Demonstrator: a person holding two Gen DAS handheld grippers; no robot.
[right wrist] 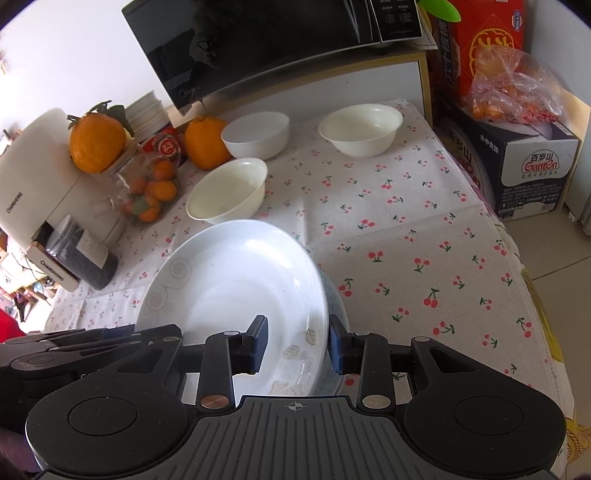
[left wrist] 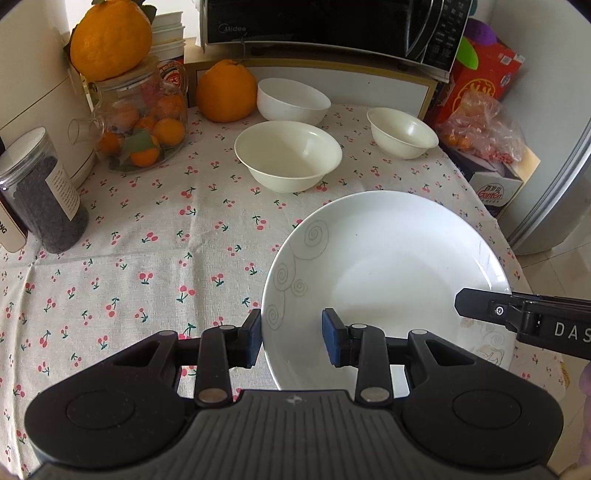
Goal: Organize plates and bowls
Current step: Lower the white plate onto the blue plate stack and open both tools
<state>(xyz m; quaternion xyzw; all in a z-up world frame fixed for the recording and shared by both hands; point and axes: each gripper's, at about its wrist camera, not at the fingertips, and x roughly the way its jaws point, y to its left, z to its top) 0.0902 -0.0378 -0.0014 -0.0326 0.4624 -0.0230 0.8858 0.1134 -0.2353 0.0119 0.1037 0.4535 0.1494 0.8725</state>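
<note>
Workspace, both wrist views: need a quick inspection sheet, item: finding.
Surface: table under a cherry-print cloth, creased near the left edge.
Job's things: one white plate with grey swirl marks, lifted at the near side; three white bowls, a large one nearest, another behind it, a small one to the right, all upright and apart.
Clutter: jar of small oranges with a big orange on its lid, a second big orange, a dark-filled jar.
Grippers: left claw and right claw each straddle the plate's rim on opposite sides.
Cables: nothing seen.
Surroundings: microwave on a shelf, red box, bagged fruit.
</note>
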